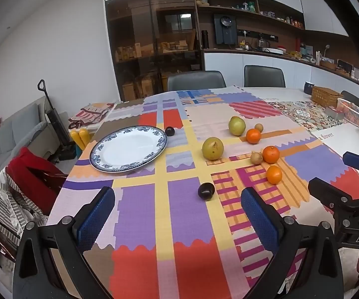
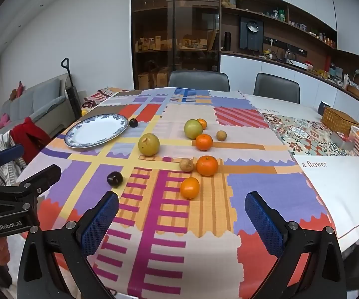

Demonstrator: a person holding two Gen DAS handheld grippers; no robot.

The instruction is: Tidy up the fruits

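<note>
Closest to the lens are the blue pads of the left gripper point(image 1: 178, 214), jaws spread wide with nothing between them, hanging over the patchwork tablecloth point(image 1: 142, 211). The right gripper point(image 2: 182, 219) is the same: wide and empty.

From the left wrist view, the near plum point(image 1: 206, 191) sits just past the fingers at about 1 o'clock. The empty plate point(image 1: 128, 149) is at 11 o'clock, with a second plum point(image 1: 170, 131) just beside its far rim. The pears point(image 1: 212, 148) and oranges point(image 1: 270, 154) are scattered around 1 to 2 o'clock.

What I'd worry about: everything here is round, and the cloth looks smooth. Clip a plum off-centre and it'll probably squirt out and roll. The oranges sit near the small brown fruits point(image 1: 256, 158), so a wide approach could knock a neighbour. Drop fruit hard on that shallow plate and I reckon it rolls right off.
</note>
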